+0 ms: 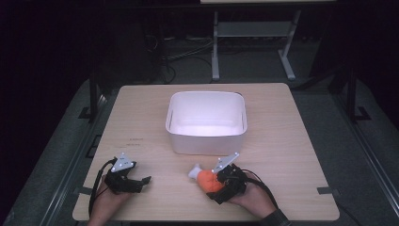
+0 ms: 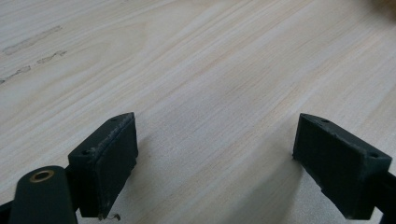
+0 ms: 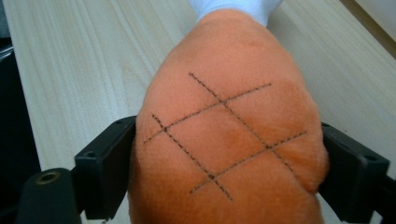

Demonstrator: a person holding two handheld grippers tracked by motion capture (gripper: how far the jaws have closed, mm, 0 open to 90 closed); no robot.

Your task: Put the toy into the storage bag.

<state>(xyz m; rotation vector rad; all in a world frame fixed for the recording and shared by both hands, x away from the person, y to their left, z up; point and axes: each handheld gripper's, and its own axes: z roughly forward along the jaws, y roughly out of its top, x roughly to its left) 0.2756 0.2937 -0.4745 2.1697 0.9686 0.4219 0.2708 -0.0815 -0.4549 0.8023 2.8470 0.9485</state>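
An orange plush drumstick (image 1: 207, 180) with a white tip lies on the wooden table (image 1: 287, 141), just in front of the white bin. My right gripper (image 1: 214, 187) comes at it from the lower right. In the right gripper view the orange toy (image 3: 229, 107), stitched with a dark criss-cross, fills the gap of my right gripper (image 3: 229, 163), and both black pads press into its sides. My left gripper (image 1: 144, 181) rests at the front left of the table, jaws open. In the left gripper view the left gripper (image 2: 215, 158) has nothing but bare wood between its pads.
A white rectangular bin (image 1: 207, 141) stands open and empty at the table's middle, beyond the toy. Faint marks (image 2: 32, 39) are on the wood ahead of the left gripper. Dark floor, cables and a metal frame (image 1: 215, 42) lie behind the table.
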